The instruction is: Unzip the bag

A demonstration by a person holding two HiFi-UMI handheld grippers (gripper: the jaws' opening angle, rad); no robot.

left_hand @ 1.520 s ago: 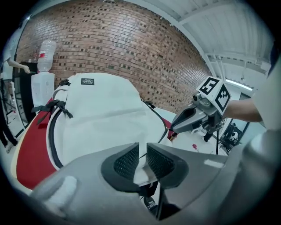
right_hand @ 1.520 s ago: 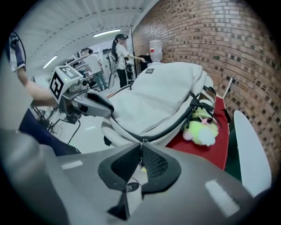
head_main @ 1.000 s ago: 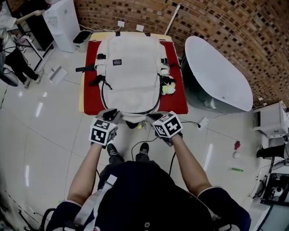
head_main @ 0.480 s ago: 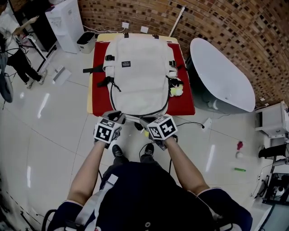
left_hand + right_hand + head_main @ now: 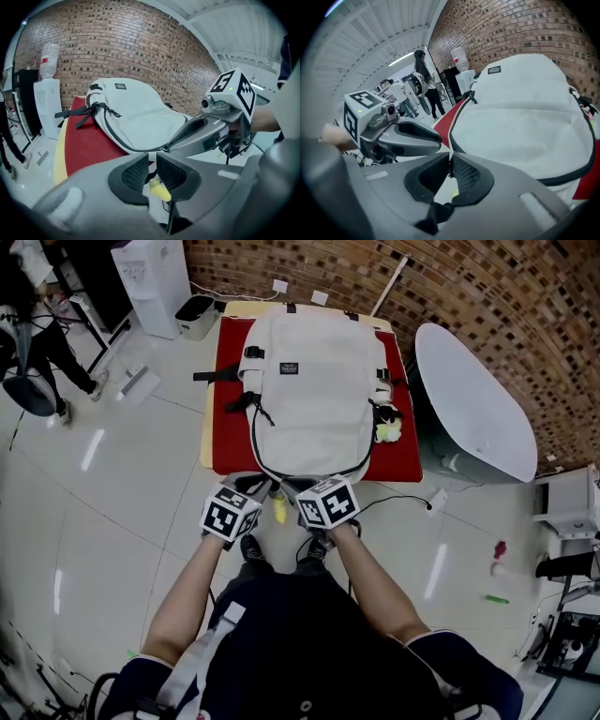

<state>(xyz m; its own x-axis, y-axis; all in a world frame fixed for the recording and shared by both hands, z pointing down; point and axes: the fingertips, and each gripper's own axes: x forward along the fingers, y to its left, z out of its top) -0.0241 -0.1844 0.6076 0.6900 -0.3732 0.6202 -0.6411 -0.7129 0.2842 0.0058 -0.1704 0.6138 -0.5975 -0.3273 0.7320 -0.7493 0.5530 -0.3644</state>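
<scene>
- the cream-white fabric backpack (image 5: 314, 381) lies flat on a red mat (image 5: 230, 442) on the pale yellow bench (image 5: 207, 442), in the upper middle of the head view. its long axis runs straight away from me, up the frame.
- its dark zip line (image 5: 255, 442) goes down the left flank, curves round the near end and climbs the right flank. so the near end at frame centre is where the zip comes closest to me.
- my right claw (image 5: 450, 157) has its tips together, right against that near curve of the zip. i cannot tell whether a pull is pinched between them.
- my left claw (image 5: 151, 164) sits just beside it, to the left in the head view. its pads are barely apart and i see nothing clamped. through the slit shows only a small yellow object (image 5: 278, 510), lower down between my two claws.
- judgement: the right claw is the nearer one to the zip. the pull must follow the zip round the curve and then up-frame along a flank, while the left claw pins the near end.
</scene>
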